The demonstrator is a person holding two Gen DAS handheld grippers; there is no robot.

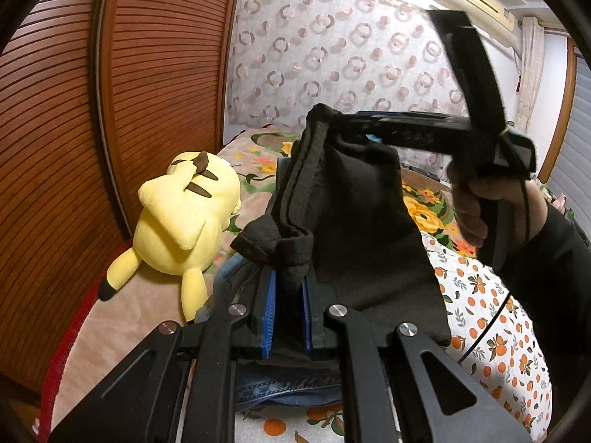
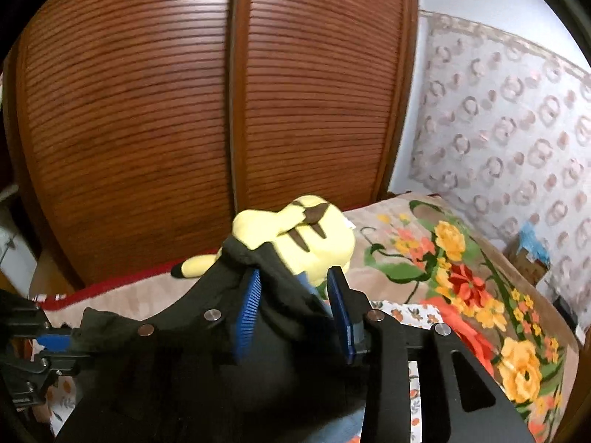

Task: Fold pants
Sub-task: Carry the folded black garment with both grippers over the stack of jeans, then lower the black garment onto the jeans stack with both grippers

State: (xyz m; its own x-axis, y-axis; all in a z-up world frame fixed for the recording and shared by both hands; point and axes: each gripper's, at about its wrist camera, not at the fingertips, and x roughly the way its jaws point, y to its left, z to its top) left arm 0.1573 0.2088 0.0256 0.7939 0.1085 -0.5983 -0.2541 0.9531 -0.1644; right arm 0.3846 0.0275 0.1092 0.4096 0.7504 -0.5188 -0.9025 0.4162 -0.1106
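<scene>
The black pants [image 1: 354,229] hang in the air above the bed, stretched between both grippers. My left gripper [image 1: 290,284] is shut on one bunched corner of the pants, its blue pads [image 1: 270,295] pinching the cloth. My right gripper shows in the left wrist view [image 1: 332,118] at upper right, clamped on the other corner. In the right wrist view the right gripper [image 2: 293,277] has black cloth [image 2: 273,317] draped between its blue pads [image 2: 249,295], with a wide gap on the right side. The left gripper [image 2: 55,339] shows at the far left there.
A yellow plush toy [image 1: 184,217] lies on the bed by the brown slatted wardrobe doors [image 2: 221,110]. A floral blanket [image 2: 480,288] and an orange-print sheet [image 1: 491,332] cover the bed. Blue jeans [image 1: 280,387] lie under the left gripper.
</scene>
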